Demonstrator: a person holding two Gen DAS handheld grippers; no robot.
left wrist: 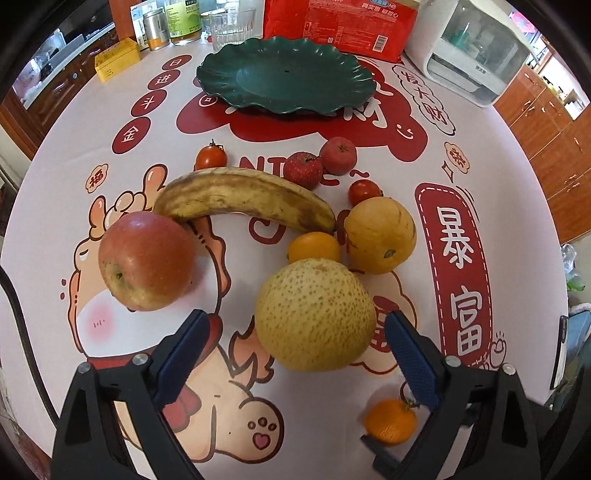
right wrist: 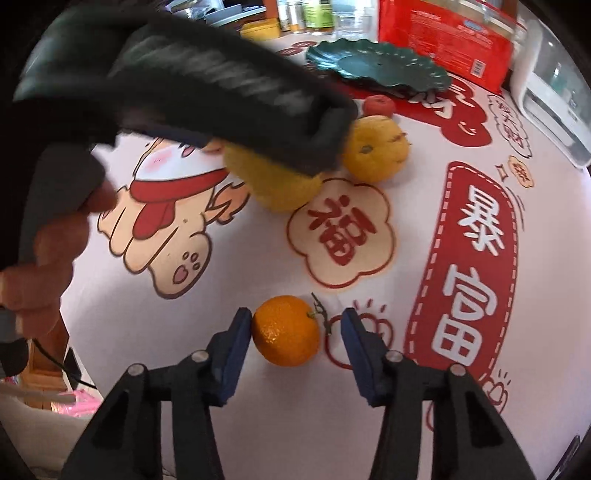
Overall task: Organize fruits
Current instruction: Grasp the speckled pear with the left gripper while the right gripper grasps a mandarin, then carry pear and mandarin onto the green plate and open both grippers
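In the left wrist view my left gripper (left wrist: pixel 295 332) is open around a large speckled yellow pear (left wrist: pixel 314 314); neither pad touches it. Beyond lie a red apple (left wrist: pixel 147 258), a spotted banana (left wrist: pixel 243 197), a small orange (left wrist: pixel 314 247), a yellow orange (left wrist: pixel 380 234), two small red fruits (left wrist: pixel 321 160) and two cherry tomatoes (left wrist: pixel 210 155). A dark green leaf-shaped plate (left wrist: pixel 284 79) stands empty at the back. In the right wrist view my right gripper (right wrist: pixel 295 328) is open around a small mandarin (right wrist: pixel 286 330) on the tablecloth, the left pad touching or nearly touching it. The mandarin also shows in the left view (left wrist: pixel 389 421).
A red package (left wrist: pixel 340 26), glass (left wrist: pixel 231 26), jars (left wrist: pixel 159 29), a yellow box (left wrist: pixel 118 59) and a white appliance (left wrist: pixel 476 55) line the table's back edge. In the right wrist view the left gripper's black body (right wrist: pixel 221 88) and the hand holding it fill the upper left.
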